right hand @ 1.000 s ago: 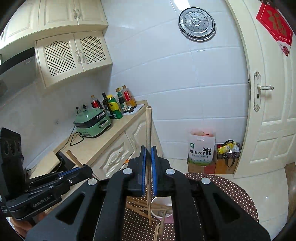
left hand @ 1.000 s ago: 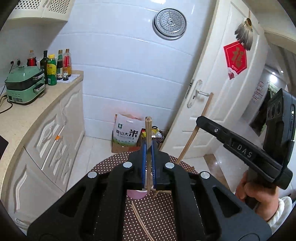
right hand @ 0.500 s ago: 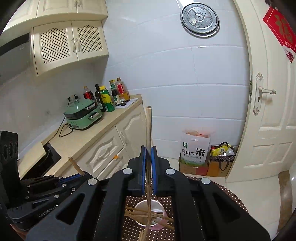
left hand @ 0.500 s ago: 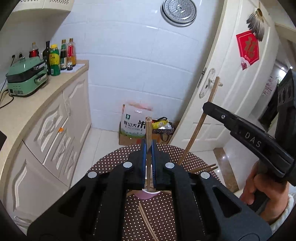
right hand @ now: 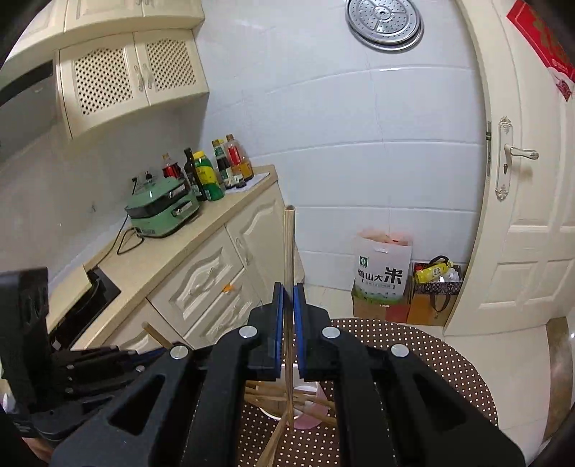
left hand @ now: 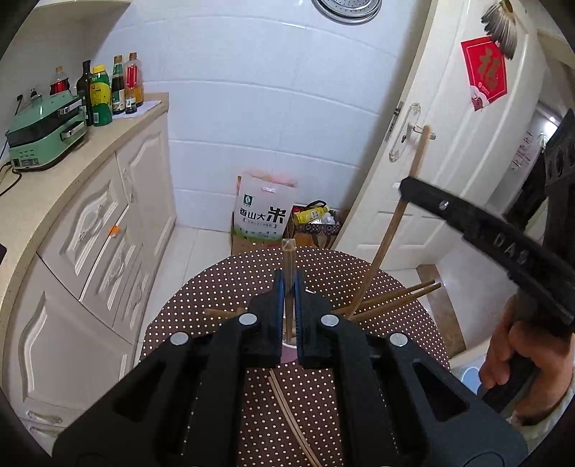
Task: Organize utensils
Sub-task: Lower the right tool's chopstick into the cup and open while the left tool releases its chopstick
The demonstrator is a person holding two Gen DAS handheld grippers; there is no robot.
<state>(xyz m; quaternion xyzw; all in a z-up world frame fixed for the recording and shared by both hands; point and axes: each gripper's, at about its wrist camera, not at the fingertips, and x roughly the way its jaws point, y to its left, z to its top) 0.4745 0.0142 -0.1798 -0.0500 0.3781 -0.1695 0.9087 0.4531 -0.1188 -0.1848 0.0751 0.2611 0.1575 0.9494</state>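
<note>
In our left gripper (left hand: 288,283) the blue-padded jaws are clamped on a square-ended wooden chopstick (left hand: 289,251) that stands up between them; our right gripper (right hand: 288,287) pinches a second chopstick (right hand: 289,244), long and upright, the same way. Just below both pairs of tips sits a pale pink cup (right hand: 305,406) near the middle of the round table (right hand: 449,359), with several chopsticks lying across its rim and fanning outward, two of them reaching toward the table's right edge (left hand: 406,292) in the left wrist view. Two thin loose sticks (left hand: 287,413) lie flat on the cloth toward the near edge. The tablecloth is brown with small white dots. Seen from the left wrist, a hand (left hand: 517,359) grips the black handle of the right tool. Around us, glossy white wall tiles, a cream panelled counter (right hand: 201,230) carrying a mint-green cooker (right hand: 161,212) and a row of sauce bottles (right hand: 215,169), a rice bag (right hand: 382,269) on the floor, a white door (right hand: 532,215), and a round perforated steel steamer plate (right hand: 384,21) hung on the wall.
</note>
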